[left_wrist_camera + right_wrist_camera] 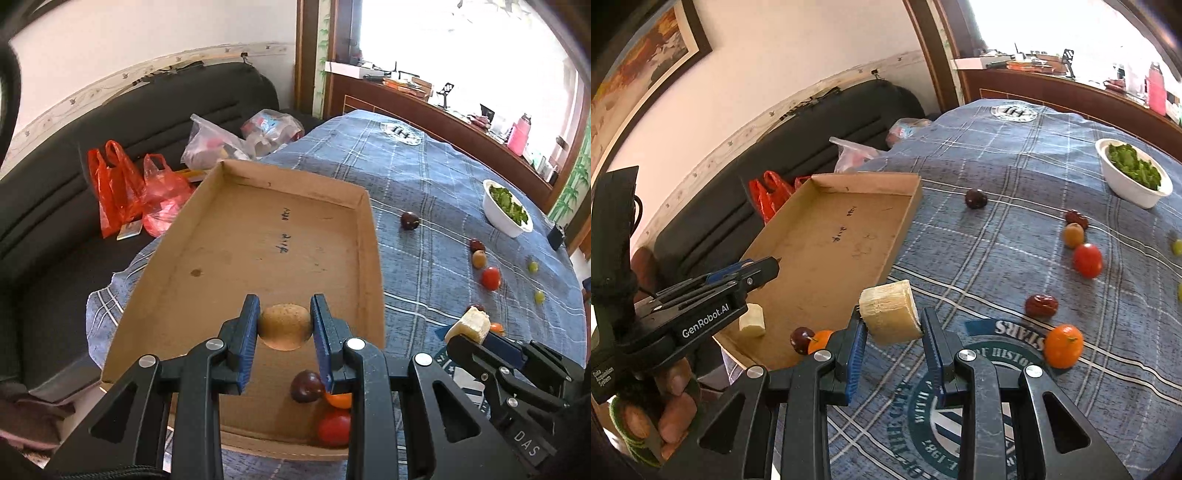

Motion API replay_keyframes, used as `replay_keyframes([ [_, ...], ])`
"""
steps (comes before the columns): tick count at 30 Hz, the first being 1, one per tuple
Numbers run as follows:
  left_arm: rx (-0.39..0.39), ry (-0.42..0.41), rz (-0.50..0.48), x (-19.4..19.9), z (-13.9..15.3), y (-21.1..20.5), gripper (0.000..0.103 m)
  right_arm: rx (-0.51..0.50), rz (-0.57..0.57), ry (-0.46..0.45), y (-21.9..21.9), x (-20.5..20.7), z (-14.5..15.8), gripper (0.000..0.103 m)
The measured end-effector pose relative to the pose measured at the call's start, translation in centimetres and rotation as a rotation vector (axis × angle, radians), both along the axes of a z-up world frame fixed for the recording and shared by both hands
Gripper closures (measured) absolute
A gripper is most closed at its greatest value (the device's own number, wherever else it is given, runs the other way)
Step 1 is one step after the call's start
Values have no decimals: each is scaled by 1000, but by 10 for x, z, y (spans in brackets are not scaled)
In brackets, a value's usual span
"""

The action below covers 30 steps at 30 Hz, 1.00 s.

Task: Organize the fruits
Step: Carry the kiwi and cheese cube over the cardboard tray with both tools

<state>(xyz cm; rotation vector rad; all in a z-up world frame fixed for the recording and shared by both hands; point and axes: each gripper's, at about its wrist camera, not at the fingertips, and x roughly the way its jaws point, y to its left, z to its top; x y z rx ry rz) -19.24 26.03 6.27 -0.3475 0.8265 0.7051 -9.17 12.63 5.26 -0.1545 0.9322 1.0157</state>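
Note:
My left gripper (284, 325) is shut on a brown kiwi (284, 326) and holds it over the near end of the cardboard tray (258, 229). In the tray's near corner lie a dark plum (307, 386), a small orange (338, 399) and a red tomato (334, 426). My right gripper (892, 325) is shut on a pale yellow fruit chunk (891, 317) above the table beside the tray's (827, 236) near right corner. A second pale chunk (752, 319) lies in the tray. Loose fruits on the blue cloth include an orange (1063, 346), red dates (1041, 305) and a tomato (1087, 260).
A white bowl of greens (1133, 177) stands at the far right of the table. A dark plum (976, 198) lies mid-table. A black sofa (110, 147) with red and clear plastic bags (125, 192) runs along the left. A cluttered sill (424, 85) is behind.

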Motion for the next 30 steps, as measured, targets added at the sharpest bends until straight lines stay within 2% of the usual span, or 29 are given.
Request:
replay_keyframes([
  [25,-26,35,99,-15,-16,49,77,-9,97,19,62,-9,-11,74],
  [30,-67,59,119,-7,-28,63,77,-20,120,26,77,-8,-16,74],
])
